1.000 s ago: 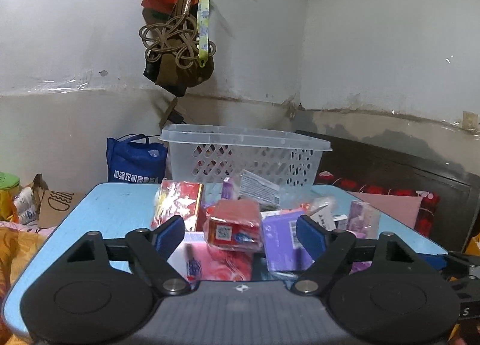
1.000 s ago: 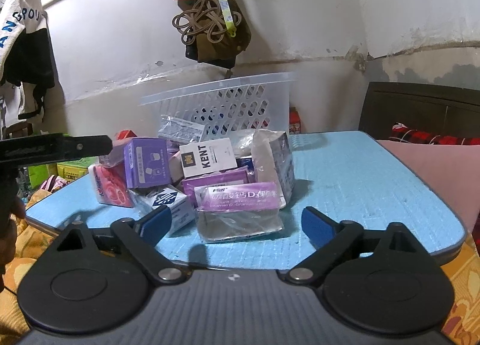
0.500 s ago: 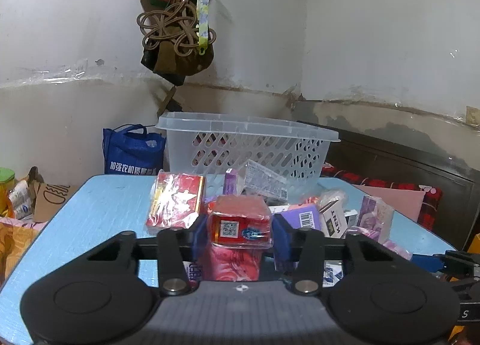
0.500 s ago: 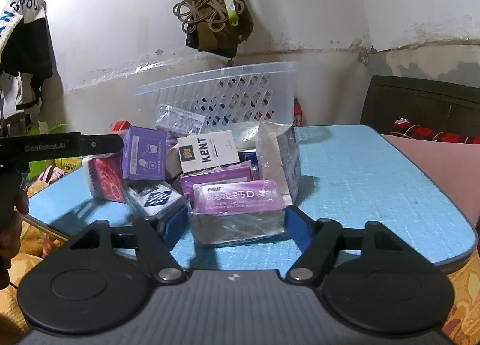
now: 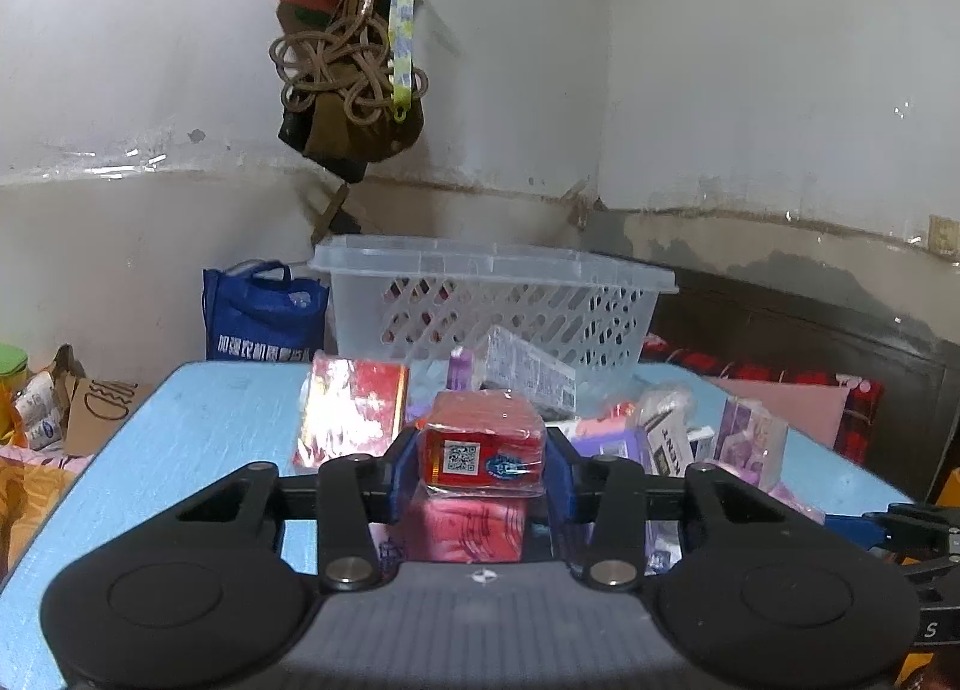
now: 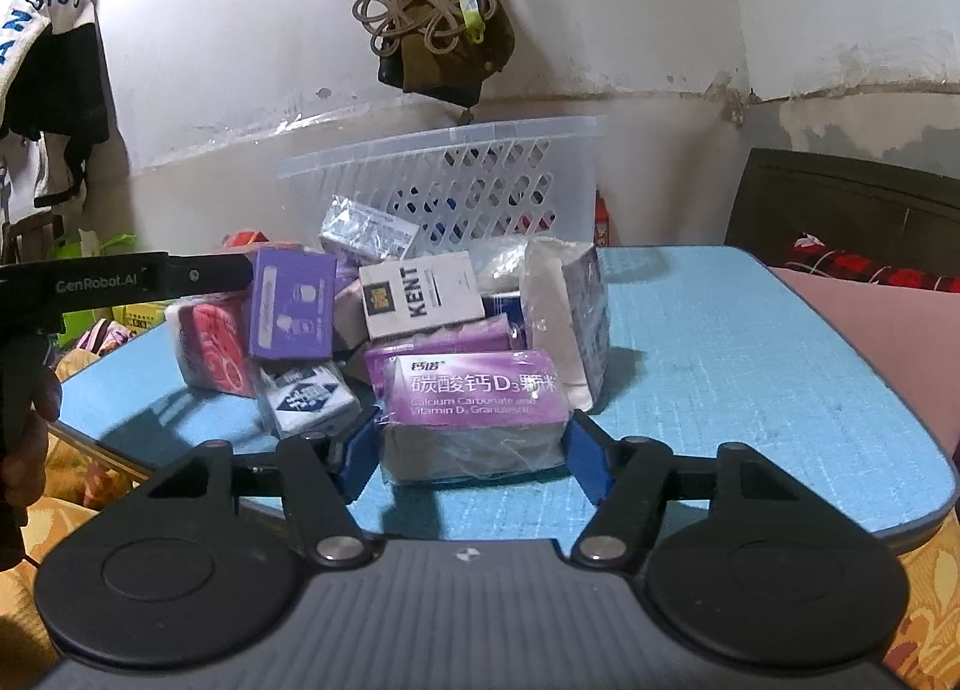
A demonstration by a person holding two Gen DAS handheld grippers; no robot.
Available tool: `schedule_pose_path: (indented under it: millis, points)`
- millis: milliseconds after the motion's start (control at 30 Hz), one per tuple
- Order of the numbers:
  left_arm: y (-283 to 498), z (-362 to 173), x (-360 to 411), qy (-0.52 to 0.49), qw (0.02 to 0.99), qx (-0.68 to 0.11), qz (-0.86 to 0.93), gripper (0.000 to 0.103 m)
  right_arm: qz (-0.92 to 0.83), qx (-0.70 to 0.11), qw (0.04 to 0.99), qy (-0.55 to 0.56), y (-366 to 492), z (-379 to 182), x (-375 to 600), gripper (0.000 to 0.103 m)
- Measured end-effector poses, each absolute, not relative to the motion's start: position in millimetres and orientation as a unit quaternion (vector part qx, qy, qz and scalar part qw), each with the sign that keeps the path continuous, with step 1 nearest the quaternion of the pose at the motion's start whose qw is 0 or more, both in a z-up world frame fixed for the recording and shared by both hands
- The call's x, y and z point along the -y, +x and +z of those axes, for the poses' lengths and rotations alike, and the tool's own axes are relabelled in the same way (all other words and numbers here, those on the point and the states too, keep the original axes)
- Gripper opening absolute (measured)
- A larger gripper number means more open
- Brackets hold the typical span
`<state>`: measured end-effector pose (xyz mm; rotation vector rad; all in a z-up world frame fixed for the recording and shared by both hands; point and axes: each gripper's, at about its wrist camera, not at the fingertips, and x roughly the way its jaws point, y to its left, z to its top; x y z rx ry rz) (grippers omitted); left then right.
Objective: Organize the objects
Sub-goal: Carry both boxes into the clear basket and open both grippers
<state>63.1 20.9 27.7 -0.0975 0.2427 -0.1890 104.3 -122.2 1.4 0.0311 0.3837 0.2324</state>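
While the clear lattice basket (image 5: 492, 294) is standing at the back of the blue table (image 6: 750, 366), the left gripper (image 5: 482, 465) is clamping a small red box (image 5: 482, 450) atop a pink packet (image 5: 465, 528). The right gripper (image 6: 471, 444), its jaws having just been closing, is pressing on both ends of the purple-labelled box (image 6: 474, 408) at the pile's front edge.

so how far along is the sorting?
Done: nothing clearly binned; the clear plastic lattice basket shows no sorted boxes. In hand: left tongs clamp a small red wrapped box, right tongs a purple calcium box. Left: the pile, including the white KENT carton.
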Motion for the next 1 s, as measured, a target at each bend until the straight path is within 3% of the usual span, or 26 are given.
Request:
schedule_pose_path:
  millis: [367,633,733,933,967,1000]
  points:
    - [54.1,53.8,-35.3,-0.055,0.993,-0.066,-0.078,0.047,0.116,-0.13,0.984,0.026,93.6,38.9,134.0,0.067]
    - [112.2,115.9,-36.5,-0.051,0.993,-0.039,-0.097,0.047,0.142,-0.07,0.987,0.001,172.9,115.6,128.6,0.067]
    - [164.5,136.8,-27.8,-0.039,0.993,-0.062,-0.089,0.047,0.128,-0.084,0.988,-0.019,231.9,133.7,119.1,0.067]
    - [238.1,130.3,-26.5,-0.042,0.987,-0.137,-0.071,0.047,0.126,-0.124,0.983,-0.044,302.4,126.6,100.2,0.068]
    - [242.6,127.5,-27.2,-0.043,0.986,-0.141,-0.072,0.054,0.129,-0.127,0.982,-0.047,305.3,124.1,99.0,0.069]
    - [247.1,125.0,-27.2,-0.042,0.986,-0.145,-0.074,0.064,0.133,-0.126,0.982,-0.046,308.5,121.8,97.5,0.077]
